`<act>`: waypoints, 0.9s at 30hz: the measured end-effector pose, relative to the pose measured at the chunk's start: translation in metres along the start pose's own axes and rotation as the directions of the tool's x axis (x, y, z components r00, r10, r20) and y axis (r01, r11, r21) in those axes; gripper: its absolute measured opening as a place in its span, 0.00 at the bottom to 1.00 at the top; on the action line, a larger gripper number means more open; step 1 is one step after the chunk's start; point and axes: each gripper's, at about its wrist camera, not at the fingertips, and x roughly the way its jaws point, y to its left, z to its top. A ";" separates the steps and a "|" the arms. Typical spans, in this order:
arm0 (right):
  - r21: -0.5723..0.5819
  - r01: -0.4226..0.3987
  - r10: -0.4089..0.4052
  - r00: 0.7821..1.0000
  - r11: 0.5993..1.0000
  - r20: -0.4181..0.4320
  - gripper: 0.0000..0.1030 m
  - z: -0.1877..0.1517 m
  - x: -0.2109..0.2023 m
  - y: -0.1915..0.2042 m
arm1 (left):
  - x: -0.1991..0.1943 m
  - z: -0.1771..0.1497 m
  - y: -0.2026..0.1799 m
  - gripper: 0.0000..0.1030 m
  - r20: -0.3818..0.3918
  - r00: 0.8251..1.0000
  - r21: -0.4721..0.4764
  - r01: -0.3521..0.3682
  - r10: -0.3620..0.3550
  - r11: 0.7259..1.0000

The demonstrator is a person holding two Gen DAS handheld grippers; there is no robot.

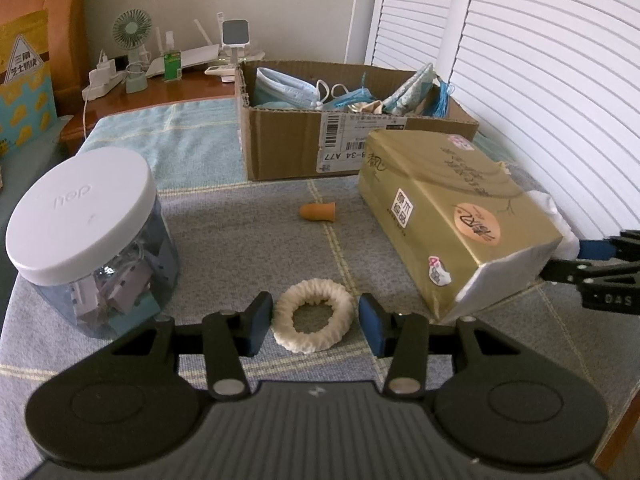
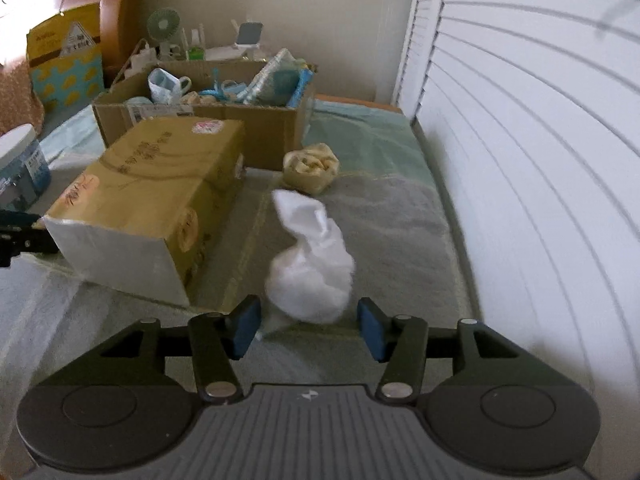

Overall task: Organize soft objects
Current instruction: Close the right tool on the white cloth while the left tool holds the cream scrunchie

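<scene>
My left wrist camera looks low across the bed toward the cardboard box [image 1: 288, 148]; my right views it from farther right; both share the gold tissue pack [image 1: 452, 216] [image 2: 148, 196].

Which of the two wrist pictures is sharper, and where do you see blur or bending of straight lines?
Left wrist view: sharp; the cream ribbed fabric ring between the open left gripper fingers is crisp. Right wrist view: softer, with the white crumpled soft bundle smeared by motion blur. Both views: fisheye distortion curves the white louvred shutter slats.
</scene>
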 end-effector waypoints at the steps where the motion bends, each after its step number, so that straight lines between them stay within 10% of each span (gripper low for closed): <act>1: 0.000 0.000 0.000 1.000 1.000 0.002 0.61 0.001 0.002 0.000 | 0.000 0.000 0.000 0.45 0.000 1.000 0.000 0.000 0.000 1.000; 7: 0.045 0.015 -0.014 1.000 0.999 -0.024 1.00 0.004 0.015 -0.001 | 0.001 0.000 0.000 0.45 0.000 1.000 -0.004 0.001 -0.001 1.000; 27: 0.076 0.013 -0.014 1.000 0.997 0.011 1.00 -0.002 0.016 -0.002 | -0.002 -0.006 -0.011 0.58 0.004 0.999 0.023 -0.043 0.043 0.999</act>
